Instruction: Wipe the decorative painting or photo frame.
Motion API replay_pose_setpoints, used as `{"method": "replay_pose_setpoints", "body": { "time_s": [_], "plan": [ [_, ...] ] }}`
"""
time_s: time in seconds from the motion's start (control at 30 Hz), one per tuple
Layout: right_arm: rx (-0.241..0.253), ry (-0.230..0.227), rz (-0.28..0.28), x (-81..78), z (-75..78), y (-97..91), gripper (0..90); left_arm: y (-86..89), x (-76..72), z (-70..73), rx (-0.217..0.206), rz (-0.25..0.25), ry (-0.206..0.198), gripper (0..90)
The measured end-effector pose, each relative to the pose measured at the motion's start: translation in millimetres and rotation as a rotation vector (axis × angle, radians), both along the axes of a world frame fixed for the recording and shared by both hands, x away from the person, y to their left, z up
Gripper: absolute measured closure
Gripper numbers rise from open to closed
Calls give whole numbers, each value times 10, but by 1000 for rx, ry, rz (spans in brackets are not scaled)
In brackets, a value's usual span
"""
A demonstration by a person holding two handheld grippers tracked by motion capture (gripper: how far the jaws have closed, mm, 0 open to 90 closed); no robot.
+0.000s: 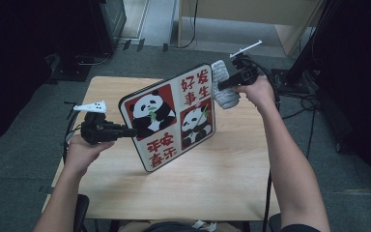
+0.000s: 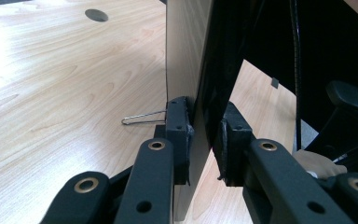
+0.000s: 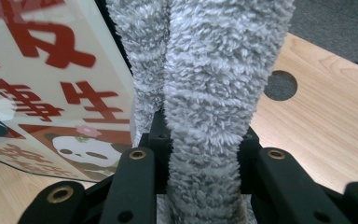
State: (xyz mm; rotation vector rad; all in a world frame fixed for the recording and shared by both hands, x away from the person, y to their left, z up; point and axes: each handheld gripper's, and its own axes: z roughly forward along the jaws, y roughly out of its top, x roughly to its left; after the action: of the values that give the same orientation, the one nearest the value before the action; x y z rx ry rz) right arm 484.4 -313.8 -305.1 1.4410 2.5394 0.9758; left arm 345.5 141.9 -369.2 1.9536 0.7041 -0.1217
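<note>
A square panda board with red characters is held tilted above the wooden table. My left gripper is shut on its left edge; in the left gripper view the pads pinch the thin board edge. My right gripper is shut on a folded grey fluffy cloth that lies against the board's upper right corner. In the right gripper view the cloth rises between the jaws, right beside the board face.
A round cable hole sits in the tabletop near the cloth. A thin wire clip lies behind the board. Cables and dark stands crowd the floor to the right; a chair stands near the table's front.
</note>
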Motion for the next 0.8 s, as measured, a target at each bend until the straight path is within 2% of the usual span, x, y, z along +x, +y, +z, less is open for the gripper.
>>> {"method": "replay_pose_setpoints", "body": {
  "time_s": [0.8],
  "plan": [
    [24, 18, -15, -149, -407, -96, 691, 5, 4, -4, -8, 6, 15, 775]
  ]
}}
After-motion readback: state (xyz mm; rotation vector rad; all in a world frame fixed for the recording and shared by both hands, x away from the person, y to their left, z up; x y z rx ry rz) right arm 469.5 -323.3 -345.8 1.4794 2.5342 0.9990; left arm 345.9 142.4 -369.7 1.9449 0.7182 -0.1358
